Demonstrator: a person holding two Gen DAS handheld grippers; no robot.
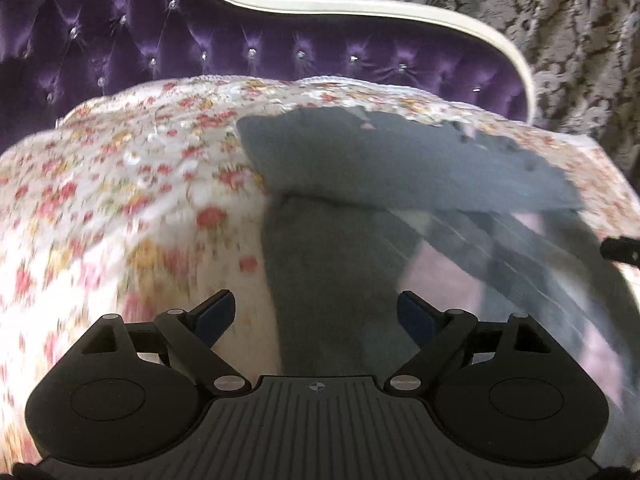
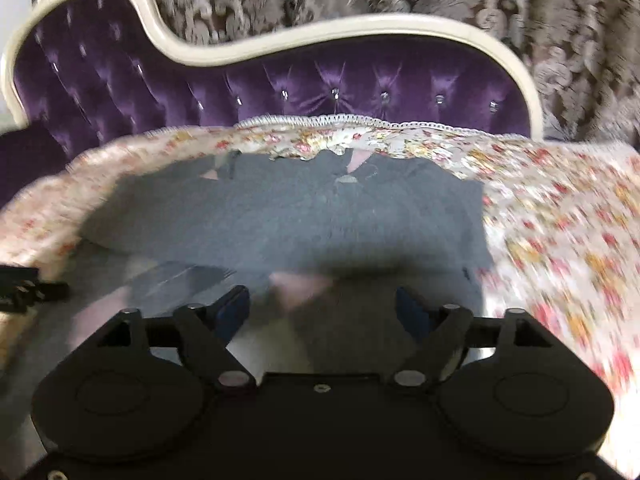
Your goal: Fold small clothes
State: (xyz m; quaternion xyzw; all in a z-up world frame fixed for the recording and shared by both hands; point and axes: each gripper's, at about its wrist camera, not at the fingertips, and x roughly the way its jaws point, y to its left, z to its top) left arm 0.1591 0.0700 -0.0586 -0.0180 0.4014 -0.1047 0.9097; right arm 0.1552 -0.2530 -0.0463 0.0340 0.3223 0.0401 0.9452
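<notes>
Grey garment [image 1: 360,168] lies on floral cover [image 1: 120,168] ahead of our left gripper [image 1: 316,316] and right gripper [image 2: 322,312]; both spread wide, gripping nothing.

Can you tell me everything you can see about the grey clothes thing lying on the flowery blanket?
The grey garment looks soft and fuzzy, like fleece, with pale pink patches along its far edge and a pink inside showing near the camera. It lies spread on the flowery blanket, which covers a purple buttoned sofa. One part looks folded over another, leaving a straight edge across it. The near side is blurred, so details there are unclear. Both grippers hover open above it; nothing pinches it.
</notes>
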